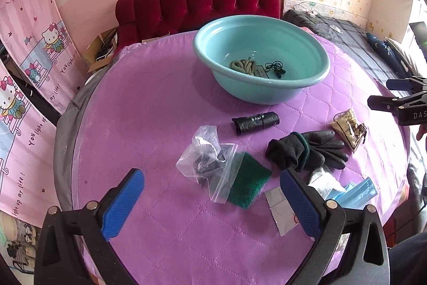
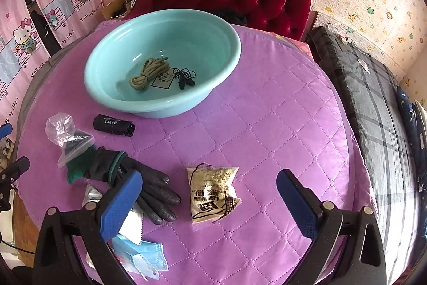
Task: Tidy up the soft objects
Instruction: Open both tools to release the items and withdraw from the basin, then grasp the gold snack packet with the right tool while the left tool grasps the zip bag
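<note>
Purple quilted table [image 1: 165, 103] before a red headboard [image 1: 197, 2]; both tools [image 1: 212, 200] [image 2: 209, 200] gape wide, empty.

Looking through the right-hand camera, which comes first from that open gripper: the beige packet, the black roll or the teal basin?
Measured from the right gripper:
1. Beige packet, lying on the purple cover just ahead, between the fingers.
2. Black roll, farther off to the left.
3. Teal basin, farthest, at the back left, holding a cord bundle.
</note>
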A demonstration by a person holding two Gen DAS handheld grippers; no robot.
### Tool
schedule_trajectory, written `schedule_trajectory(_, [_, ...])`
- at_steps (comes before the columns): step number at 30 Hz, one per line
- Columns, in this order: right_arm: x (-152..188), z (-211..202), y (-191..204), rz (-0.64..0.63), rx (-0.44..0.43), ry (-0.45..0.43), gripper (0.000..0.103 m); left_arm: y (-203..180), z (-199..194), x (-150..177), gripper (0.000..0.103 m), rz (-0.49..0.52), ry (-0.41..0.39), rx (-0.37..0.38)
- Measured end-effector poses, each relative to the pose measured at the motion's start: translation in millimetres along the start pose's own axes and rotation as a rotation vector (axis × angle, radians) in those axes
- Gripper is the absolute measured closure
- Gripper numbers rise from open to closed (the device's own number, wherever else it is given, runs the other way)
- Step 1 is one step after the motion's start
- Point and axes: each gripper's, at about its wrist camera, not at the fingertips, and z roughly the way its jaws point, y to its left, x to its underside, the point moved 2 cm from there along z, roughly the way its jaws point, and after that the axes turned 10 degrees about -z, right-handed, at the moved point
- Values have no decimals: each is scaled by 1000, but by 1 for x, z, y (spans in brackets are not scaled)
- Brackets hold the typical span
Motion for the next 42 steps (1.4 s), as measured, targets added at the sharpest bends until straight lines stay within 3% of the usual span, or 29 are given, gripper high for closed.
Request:
schedule_trajectory(12, [39, 31, -1, 24, -16, 45, 0, 12, 19, 42, 0, -54, 67, -5])
schedule_trajectory(32, [36, 97, -10, 36, -26, 169, 1, 24, 38, 60, 0, -101, 144, -27])
schedule_trajectory(34, [34, 101, -11, 41, -30, 171, 6, 24, 39, 61, 0, -103, 150, -30])
schedule_trajectory(37, [30, 108, -12, 52, -52, 182, 22, 25, 41, 62, 0, -105, 157, -36])
schedule_trajectory(39, [26, 110, -13, 58, -69, 172, 42, 26, 43, 61, 0, -110, 162, -38])
schedule_trajectory(42, [24, 108, -10, 69, -87, 154, 53, 27, 45, 59, 0, -113, 166, -38])
